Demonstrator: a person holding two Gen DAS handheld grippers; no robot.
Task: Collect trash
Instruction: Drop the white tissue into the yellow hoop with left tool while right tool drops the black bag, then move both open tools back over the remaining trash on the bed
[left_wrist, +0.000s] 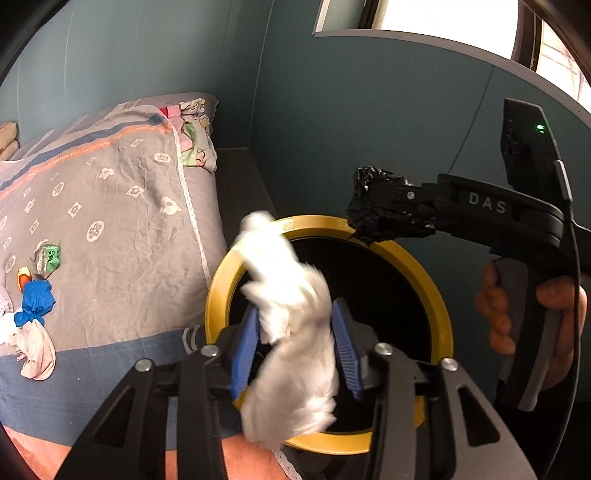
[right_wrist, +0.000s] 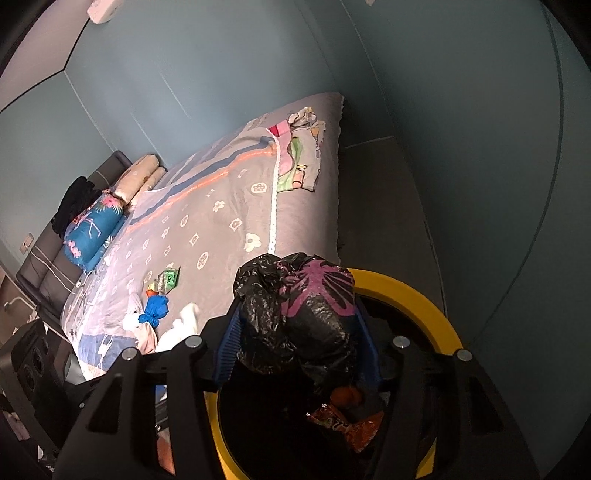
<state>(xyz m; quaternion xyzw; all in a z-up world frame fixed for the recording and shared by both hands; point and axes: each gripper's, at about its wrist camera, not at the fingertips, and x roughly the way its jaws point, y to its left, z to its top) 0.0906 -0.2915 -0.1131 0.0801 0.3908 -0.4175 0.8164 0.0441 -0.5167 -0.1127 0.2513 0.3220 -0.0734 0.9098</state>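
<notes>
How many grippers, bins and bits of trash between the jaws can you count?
Grippers: 2, the left gripper and the right gripper
Trash between jaws: 2, the white tissue wad and the black bag
Bins: 1, the yellow-rimmed bin
Total: 5

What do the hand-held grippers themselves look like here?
Both are black angular frames with silver bolts and ribbed blue finger pads. The right hand-held gripper bears pale "DAS" lettering, a lit green dot, a grey grip and a thin black cable. No sleeve shows.
</notes>
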